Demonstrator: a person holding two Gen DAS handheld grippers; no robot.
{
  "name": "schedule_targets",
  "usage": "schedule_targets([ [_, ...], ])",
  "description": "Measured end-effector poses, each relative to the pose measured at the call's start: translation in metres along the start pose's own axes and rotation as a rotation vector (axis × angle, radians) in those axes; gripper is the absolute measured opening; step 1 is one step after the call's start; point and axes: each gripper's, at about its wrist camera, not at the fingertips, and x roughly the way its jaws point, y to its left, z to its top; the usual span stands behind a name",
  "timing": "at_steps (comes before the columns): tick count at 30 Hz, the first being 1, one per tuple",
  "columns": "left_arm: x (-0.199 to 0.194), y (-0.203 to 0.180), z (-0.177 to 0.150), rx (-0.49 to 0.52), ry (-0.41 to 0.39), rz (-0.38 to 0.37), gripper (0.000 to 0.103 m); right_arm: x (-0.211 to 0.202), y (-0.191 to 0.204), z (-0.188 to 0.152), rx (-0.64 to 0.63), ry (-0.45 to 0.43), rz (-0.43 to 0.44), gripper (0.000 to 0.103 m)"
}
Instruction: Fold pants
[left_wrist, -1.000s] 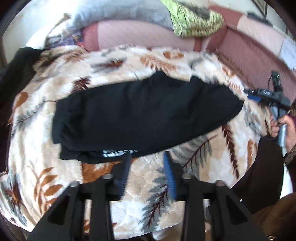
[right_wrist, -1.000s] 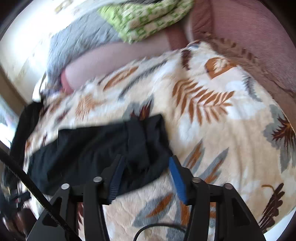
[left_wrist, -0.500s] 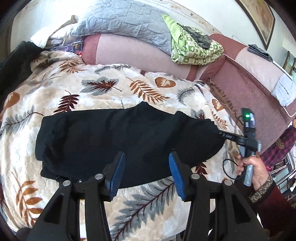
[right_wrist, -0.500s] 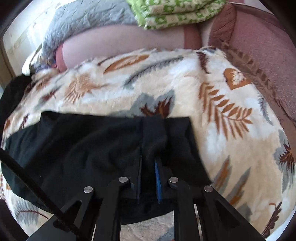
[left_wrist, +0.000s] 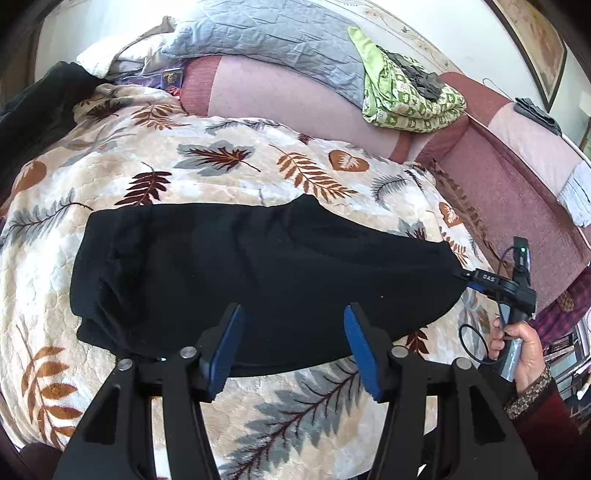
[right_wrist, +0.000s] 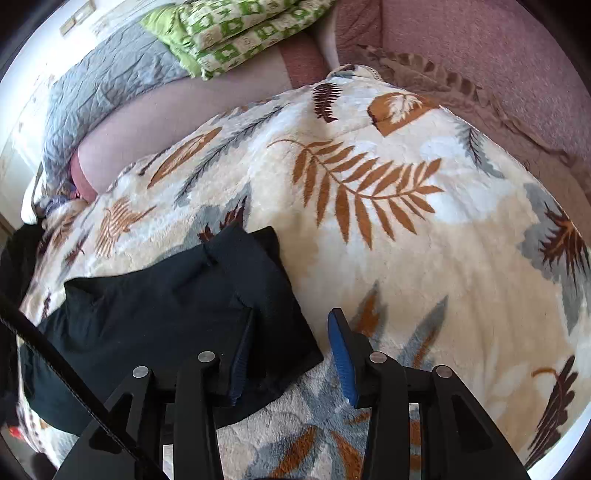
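Note:
Black pants (left_wrist: 258, 280) lie folded lengthwise across a leaf-patterned blanket (left_wrist: 229, 173). My left gripper (left_wrist: 291, 347) is open and empty, hovering over the near edge of the pants at their middle. My right gripper (right_wrist: 291, 360) is open, at the right end of the pants (right_wrist: 177, 325); its left finger is over the cloth, its right finger over the blanket. In the left wrist view the right gripper (left_wrist: 476, 278) sits at the right tip of the pants, held by a hand.
A pink sofa back (left_wrist: 280, 96) runs behind the blanket, with a grey quilt (left_wrist: 266, 40) and a green patterned cloth (left_wrist: 410, 96) on it. A dark garment (left_wrist: 33, 122) lies at the far left. The sofa arm (right_wrist: 498, 66) is at the right.
The right gripper closed on the pants' right end half a second ago and has now opened and let go. The left gripper lifted back from the near edge and stays open.

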Motion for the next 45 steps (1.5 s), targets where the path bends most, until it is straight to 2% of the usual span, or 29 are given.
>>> schedule_targets([
  [3,0.000,0.000,0.000,0.002,-0.006,0.011,0.057,-0.011,0.001,0.001,-0.013,-0.040,-0.042,0.051],
  [5,0.000,-0.002,0.000,0.006,-0.008,0.021,0.061,-0.019,-0.002,0.003,-0.001,-0.066,-0.059,0.051],
  [8,0.003,-0.004,0.000,0.018,0.005,0.051,0.063,-0.032,-0.010,0.009,0.035,-0.114,-0.032,0.051],
  [12,-0.002,-0.008,-0.001,0.044,-0.012,0.113,0.063,-0.053,-0.026,0.023,0.120,-0.191,0.125,0.051],
  [15,-0.007,-0.004,-0.002,0.041,-0.024,0.122,0.067,-0.057,-0.025,0.040,0.139,-0.209,0.233,0.051],
  [17,-0.007,0.000,-0.004,0.034,-0.022,0.133,0.067,-0.051,-0.017,0.050,0.137,-0.189,0.319,0.051],
  [19,-0.005,0.002,-0.005,0.029,-0.012,0.142,0.067,-0.036,0.000,0.056,0.121,-0.134,0.421,0.051],
  [20,-0.005,0.002,-0.005,0.028,-0.010,0.146,0.067,-0.028,0.011,0.058,0.102,-0.107,0.434,0.051],
  [23,-0.007,0.007,-0.007,0.022,-0.013,0.155,0.067,-0.004,0.045,0.059,-0.005,-0.059,0.326,0.052],
  [24,-0.008,0.008,-0.006,0.018,-0.012,0.163,0.067,0.004,0.053,0.058,-0.035,-0.034,0.336,0.052],
  [26,-0.007,0.014,-0.006,0.001,-0.010,0.177,0.067,0.020,0.060,0.053,-0.043,0.029,0.413,0.051],
  [27,-0.008,0.021,-0.005,-0.022,-0.009,0.185,0.067,0.028,0.059,0.052,-0.034,0.051,0.411,0.051],
  [29,-0.010,0.030,-0.003,-0.060,-0.013,0.185,0.067,0.044,0.043,0.051,0.000,0.075,0.298,0.049],
  [30,-0.012,0.039,-0.002,-0.090,-0.018,0.181,0.067,0.049,0.033,0.052,0.024,0.071,0.225,0.041],
  [31,-0.013,0.043,0.000,-0.107,-0.019,0.181,0.067,0.050,0.022,0.053,0.061,0.055,0.207,0.032],
  [32,-0.013,0.049,0.001,-0.125,-0.021,0.182,0.068,0.046,0.014,0.052,0.092,0.038,0.194,0.035],
  [33,-0.013,0.053,0.002,-0.135,-0.023,0.185,0.069,0.035,0.008,0.052,0.120,-0.002,0.130,0.046],
  [35,-0.010,0.057,0.004,-0.141,-0.024,0.193,0.069,0.014,0.004,0.050,0.126,-0.061,0.116,0.048],
  [37,0.000,0.061,0.007,-0.143,-0.010,0.194,0.069,-0.008,0.010,0.045,0.114,-0.103,0.146,0.049],
  [40,0.016,0.067,0.008,-0.153,0.017,0.195,0.069,-0.025,0.040,0.038,0.038,-0.101,0.239,0.050],
  [43,0.032,0.082,0.002,-0.195,0.043,0.229,0.069,-0.020,0.087,0.035,-0.056,-0.010,0.411,0.051],
  [45,0.036,0.091,-0.004,-0.220,0.039,0.210,0.069,-0.009,0.124,0.030,-0.125,0.062,0.502,0.051],
])
